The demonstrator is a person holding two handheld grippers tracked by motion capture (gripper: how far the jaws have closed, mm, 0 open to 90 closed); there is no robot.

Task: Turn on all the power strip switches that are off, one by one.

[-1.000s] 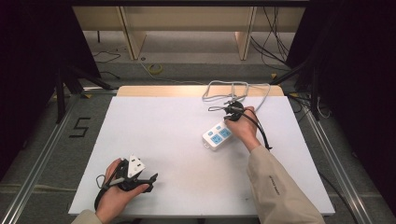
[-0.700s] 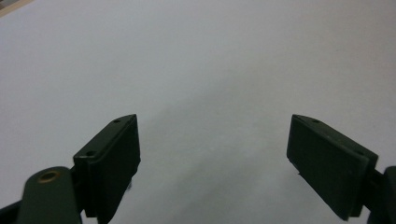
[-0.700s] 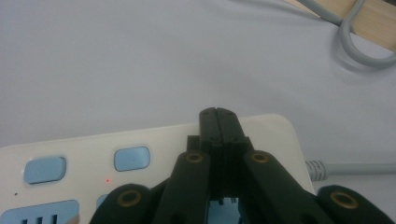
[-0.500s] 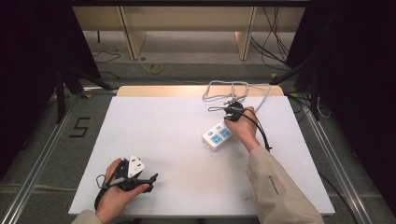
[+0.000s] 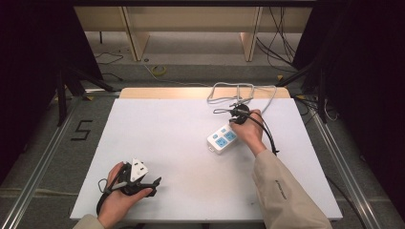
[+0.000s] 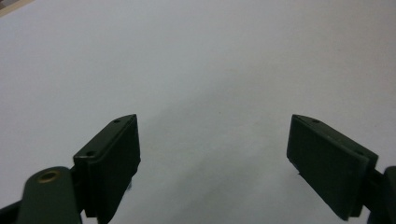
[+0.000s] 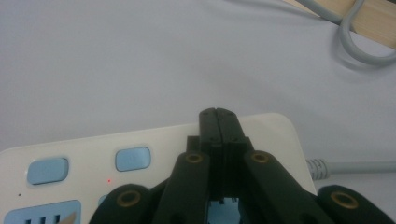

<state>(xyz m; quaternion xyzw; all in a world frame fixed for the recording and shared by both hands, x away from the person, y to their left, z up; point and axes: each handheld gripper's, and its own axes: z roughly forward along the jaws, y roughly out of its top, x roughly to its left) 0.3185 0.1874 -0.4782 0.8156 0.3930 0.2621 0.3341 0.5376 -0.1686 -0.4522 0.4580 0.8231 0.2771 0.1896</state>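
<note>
Right tongs (image 7: 218, 114): jaws clenched tight together with nothing between them, tips over the top face of the power strip (image 5: 223, 139), near the end where its cord leaves; whether the tips press the casing cannot be told.
Left tongs (image 6: 215, 154): released, jaws wide apart over bare table (image 5: 181, 138), holding nothing; in the high view they (image 5: 155, 182) rest at about 7 o'clock on the table, well apart from the strip.
Power strip: lies at about 2 o'clock on the white table, tilted, under the person's right hand (image 5: 249, 130). Blue switch buttons (image 7: 133, 158) sit along its edge, with a small red light (image 7: 109, 180) near them.
Cord (image 5: 241, 90): grey, looped loosely at 12 to 1 o'clock, partly over the wooden edge (image 5: 162, 92).
Step, judged: right tongs seem set to press a switch or hold the strip down.
Risk 1: closed tips are narrow; pressed off centre they could slip off a button and skid on the smooth casing.
Risk 2: strip is light and unheld; a slanted push may slide or turn it, since the left tongs are too far off to steady it.
Risk 3: cord loop could drag the strip if it shifts toward 6 o'clock.
</note>
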